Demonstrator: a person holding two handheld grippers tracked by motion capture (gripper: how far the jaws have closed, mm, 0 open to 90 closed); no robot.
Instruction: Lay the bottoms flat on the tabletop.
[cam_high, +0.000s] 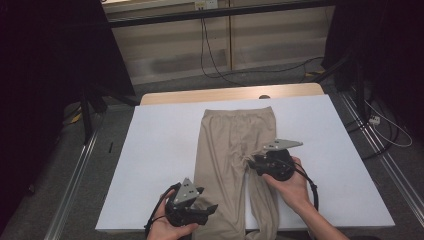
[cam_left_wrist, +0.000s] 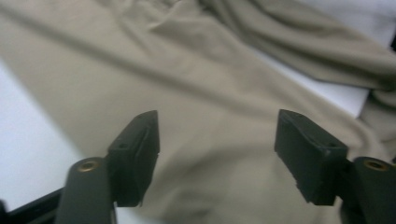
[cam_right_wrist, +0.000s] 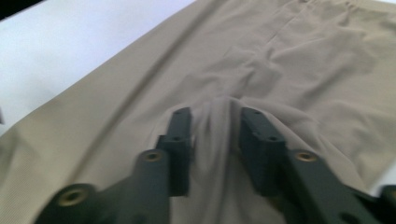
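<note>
Item: 1 pair of beige trousers (cam_high: 227, 150), flat on the white counter (cam_high: 155, 150). Long axis runs near-to-far, waistband at the far end, 2 legs toward the person.
Right hand-held gripper (cam_high: 251, 161): jaws closed on a fabric ridge at the crotch.
Left hand-held gripper (cam_high: 210, 209): jaws wide apart, holding nothing, over the left leg.
Step, judged: gathering for a fold. Next: left closes on the leg.

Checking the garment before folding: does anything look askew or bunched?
Yes. The beige pants lie mostly flat on the white table, but a ridge of fabric is pinched up between the right tongs near the crotch. The left tongs hover open.
</note>
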